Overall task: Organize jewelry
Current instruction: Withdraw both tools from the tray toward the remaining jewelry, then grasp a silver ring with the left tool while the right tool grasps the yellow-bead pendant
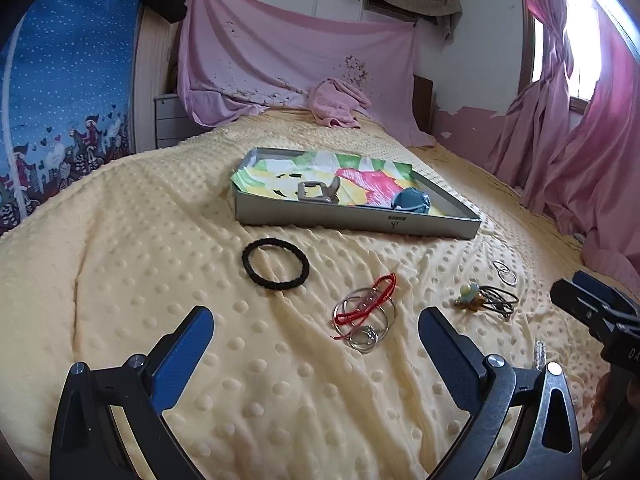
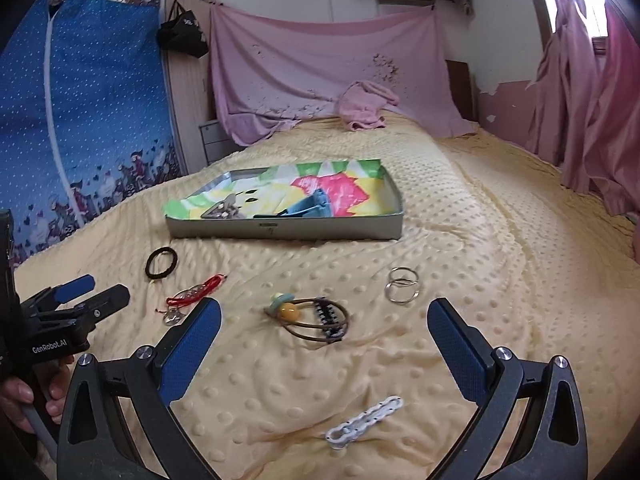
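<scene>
Jewelry scattered on yellow bed, near side of grey tray. Left gripper spread wide, empty, facing red cord and silver hoops. Right gripper spread, empty, facing hair ties; white clip nearest. Best approach: descend straight, pinch one piece only, avoid snagging tangled neighbours, lift clear over tray wall.

Silver tray, black hair tie, silver rings loose nearby

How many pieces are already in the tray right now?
2: a grey clip toward the tray's left side, and a blue clip to its right, both lying on the colourful lining. The near wall could hide something small.
</scene>
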A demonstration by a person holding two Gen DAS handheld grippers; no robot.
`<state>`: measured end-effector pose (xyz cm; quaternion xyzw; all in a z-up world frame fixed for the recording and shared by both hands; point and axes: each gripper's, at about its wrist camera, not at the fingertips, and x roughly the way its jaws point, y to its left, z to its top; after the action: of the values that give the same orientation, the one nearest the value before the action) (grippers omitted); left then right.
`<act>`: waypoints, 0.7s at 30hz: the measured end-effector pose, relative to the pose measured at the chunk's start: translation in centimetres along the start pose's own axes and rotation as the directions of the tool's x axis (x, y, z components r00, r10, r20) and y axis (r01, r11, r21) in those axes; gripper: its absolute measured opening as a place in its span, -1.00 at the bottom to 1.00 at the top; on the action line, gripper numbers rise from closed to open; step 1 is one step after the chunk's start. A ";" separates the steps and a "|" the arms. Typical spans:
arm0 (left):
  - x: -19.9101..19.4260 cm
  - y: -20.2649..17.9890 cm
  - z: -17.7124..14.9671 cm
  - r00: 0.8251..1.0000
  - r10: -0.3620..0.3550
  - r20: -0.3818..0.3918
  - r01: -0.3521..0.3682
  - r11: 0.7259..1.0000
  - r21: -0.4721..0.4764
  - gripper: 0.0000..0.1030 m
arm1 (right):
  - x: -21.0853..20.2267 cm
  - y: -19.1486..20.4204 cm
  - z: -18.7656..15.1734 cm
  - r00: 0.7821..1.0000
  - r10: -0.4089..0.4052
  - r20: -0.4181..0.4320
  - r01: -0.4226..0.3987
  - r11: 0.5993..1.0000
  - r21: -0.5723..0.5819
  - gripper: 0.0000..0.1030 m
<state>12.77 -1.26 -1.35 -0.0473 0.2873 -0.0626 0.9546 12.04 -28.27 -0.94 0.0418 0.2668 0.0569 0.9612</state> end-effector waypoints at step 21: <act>2.4 -1.4 -0.9 0.983 -0.145 -0.111 0.152 0.987 0.054 -0.14 | 4.8 1.9 0.0 0.984 0.133 -0.120 -0.141 0.988 -0.063 -0.11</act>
<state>14.12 -3.06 -3.19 -0.0357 0.3315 -0.1449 0.9316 15.95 -25.73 -3.18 0.0222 0.3163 0.1348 0.9388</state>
